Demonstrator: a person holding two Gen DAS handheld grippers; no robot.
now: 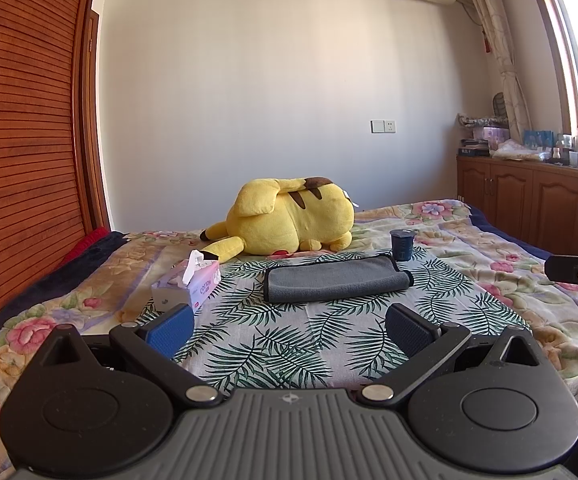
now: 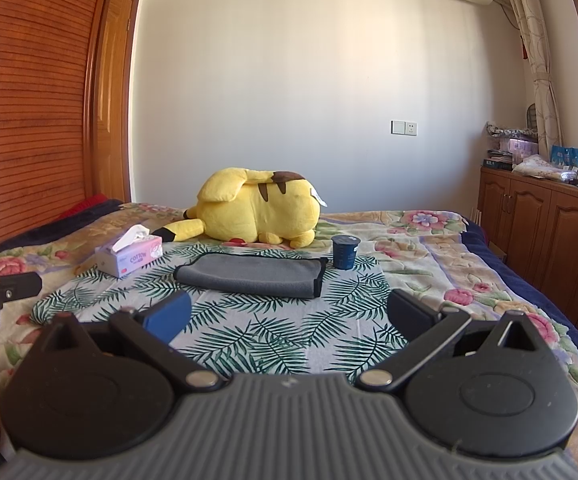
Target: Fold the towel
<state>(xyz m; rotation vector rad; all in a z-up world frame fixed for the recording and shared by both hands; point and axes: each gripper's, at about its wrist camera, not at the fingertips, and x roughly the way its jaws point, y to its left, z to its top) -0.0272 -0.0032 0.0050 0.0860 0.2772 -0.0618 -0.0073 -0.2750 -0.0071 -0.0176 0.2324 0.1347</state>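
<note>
A grey towel (image 1: 335, 280) with a dark edge lies folded into a flat oblong on a palm-leaf cloth (image 1: 289, 336) spread on the bed. It also shows in the right wrist view (image 2: 251, 274). My left gripper (image 1: 289, 330) is open and empty, held above the cloth a short way in front of the towel. My right gripper (image 2: 289, 316) is open and empty too, in front of the towel and to the right of the left one. Neither gripper touches the towel.
A yellow plush toy (image 1: 289, 218) lies behind the towel. A dark blue cup (image 1: 402, 245) stands at the towel's far right corner. A pink tissue box (image 1: 189, 286) sits to its left. A wooden wardrobe (image 1: 25, 140) is left, cabinets (image 1: 529, 200) right.
</note>
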